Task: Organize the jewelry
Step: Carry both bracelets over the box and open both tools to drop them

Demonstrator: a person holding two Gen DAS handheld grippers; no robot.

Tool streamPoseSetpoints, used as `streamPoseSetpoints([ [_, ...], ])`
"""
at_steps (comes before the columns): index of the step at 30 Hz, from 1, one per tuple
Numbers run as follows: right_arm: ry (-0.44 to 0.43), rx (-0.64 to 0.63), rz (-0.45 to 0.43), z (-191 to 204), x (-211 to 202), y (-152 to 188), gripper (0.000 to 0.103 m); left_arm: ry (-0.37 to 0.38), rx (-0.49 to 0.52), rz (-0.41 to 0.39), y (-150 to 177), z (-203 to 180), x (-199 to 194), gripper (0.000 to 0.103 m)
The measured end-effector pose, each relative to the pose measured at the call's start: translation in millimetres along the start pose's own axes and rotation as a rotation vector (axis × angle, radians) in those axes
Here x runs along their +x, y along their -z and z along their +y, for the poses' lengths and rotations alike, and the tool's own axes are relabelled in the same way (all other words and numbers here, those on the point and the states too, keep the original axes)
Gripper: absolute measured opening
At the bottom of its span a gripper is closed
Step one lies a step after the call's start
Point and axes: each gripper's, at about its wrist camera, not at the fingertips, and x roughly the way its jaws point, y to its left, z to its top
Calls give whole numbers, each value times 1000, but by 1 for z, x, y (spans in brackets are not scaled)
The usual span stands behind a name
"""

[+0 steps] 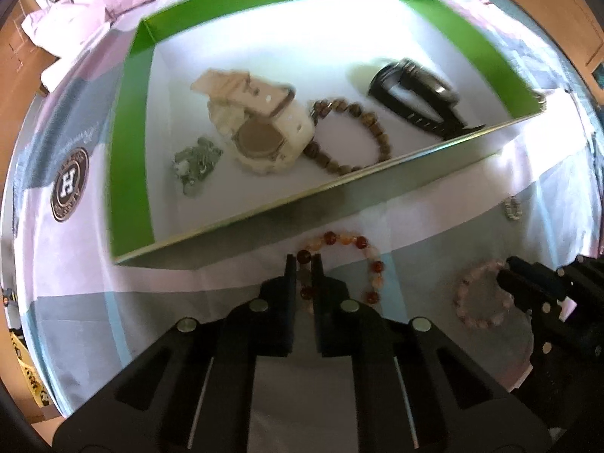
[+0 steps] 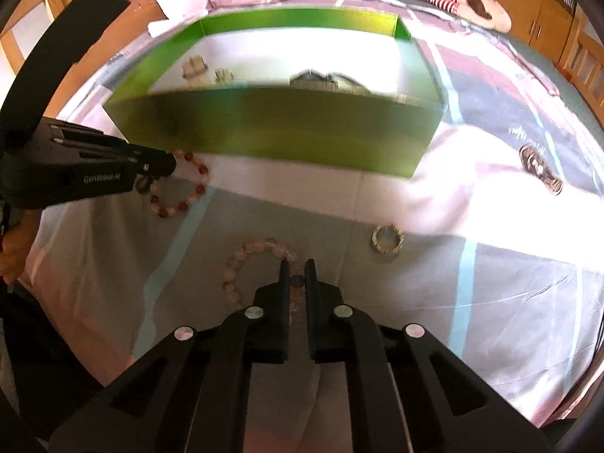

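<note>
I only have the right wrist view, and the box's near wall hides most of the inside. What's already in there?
Observer: The left wrist view shows four pieces in the box: a white watch, a brown bracelet, a black watch and a small green piece.
Operator: Any bare floor left for my pink bracelet?
Observer: Yes, the far half of the floor, behind the watches, is bare.
Operator: Does the left hand-held gripper have the red bracelet?
Observer: Its fingers stand close on either side of one bead; I cannot tell whether it is lifted.
</note>
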Motion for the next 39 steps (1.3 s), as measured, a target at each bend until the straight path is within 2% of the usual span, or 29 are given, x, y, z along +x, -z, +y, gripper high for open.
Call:
streamPoseSetpoints([
  [4, -22, 12, -67, -4, -26, -13, 8, 64, 35, -95, 2, -3, -37, 8],
  [7, -44, 25, -134, -8, -47, -25, 8, 141, 39, -172, -2, -8, -64, 8],
  [12, -72, 41, -223, -12, -70, -54, 8, 252, -16, -263, -9, 12, -96, 8],
  [16, -82, 47, -277, -13, -73, -83, 8, 196, -82, -330, -37, 30, -114, 8],
  [21, -96, 61, -292, -8, -46, -124, 8, 121, -142, -338, -69, 53, -96, 8],
  [25, -102, 72, -249, -3, -9, -147, 8, 59, -198, -305, -87, 74, -65, 8],
  [30, -89, 69, -182, 1, 24, -155, 8, 20, -242, -259, -87, 92, -42, 8],
  [31, -84, 68, -176, 1, 27, -155, 16, 14, -243, -262, -87, 93, -42, 9],
  [33, -113, 76, -183, -2, 22, -150, 41, -9, -240, -280, -86, 92, -45, 18],
  [37, -131, 81, -218, -12, -8, -131, 44, -7, -225, -291, -83, 85, -55, 25],
  [39, -135, 110, -236, -24, -24, -117, 55, 5, -219, -298, -78, 82, -65, 35],
])
